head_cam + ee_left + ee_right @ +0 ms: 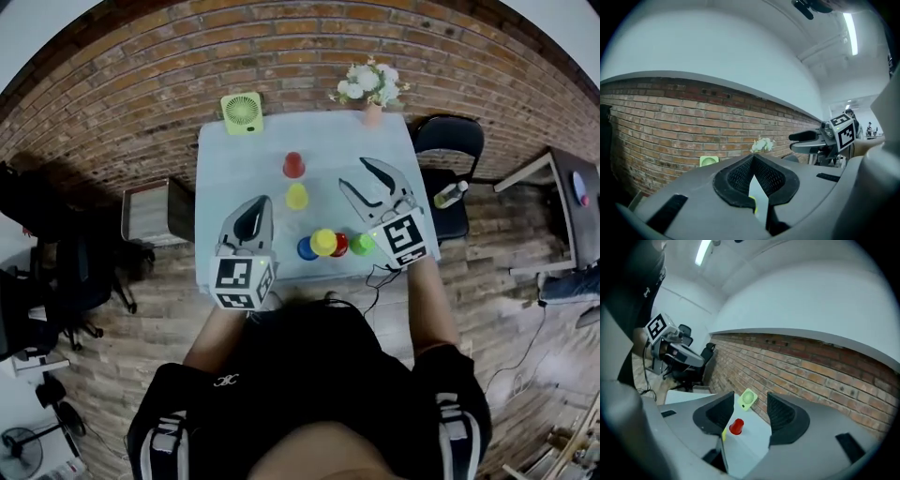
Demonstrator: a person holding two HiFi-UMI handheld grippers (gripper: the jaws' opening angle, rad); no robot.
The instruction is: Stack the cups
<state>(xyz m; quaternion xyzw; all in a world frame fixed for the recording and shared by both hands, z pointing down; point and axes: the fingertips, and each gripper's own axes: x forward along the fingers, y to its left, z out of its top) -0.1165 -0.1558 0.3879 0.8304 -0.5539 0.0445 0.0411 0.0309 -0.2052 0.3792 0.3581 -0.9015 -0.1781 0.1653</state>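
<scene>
Several cups stand on the pale table [225, 159]. A red cup [293, 165] and a yellow cup [297, 196] stand apart in the middle. Near the front edge a blue cup [306, 249], a yellow cup [324, 242], a red cup [341, 245] and a green cup [362, 244] sit close together in a row. My left gripper [260, 202] hovers left of the row, shut and holding nothing, its tips meeting [753, 158]. My right gripper [353, 172] hovers above the row's right end, open and empty [750, 397]. Between its jaws the far red cup [736, 426] shows.
A green fan [243, 112] stands at the table's back left, a flower vase [371, 89] at the back right. A black chair [448, 150] with a bottle [450, 194] is right of the table. A grey box [155, 211] sits left of it.
</scene>
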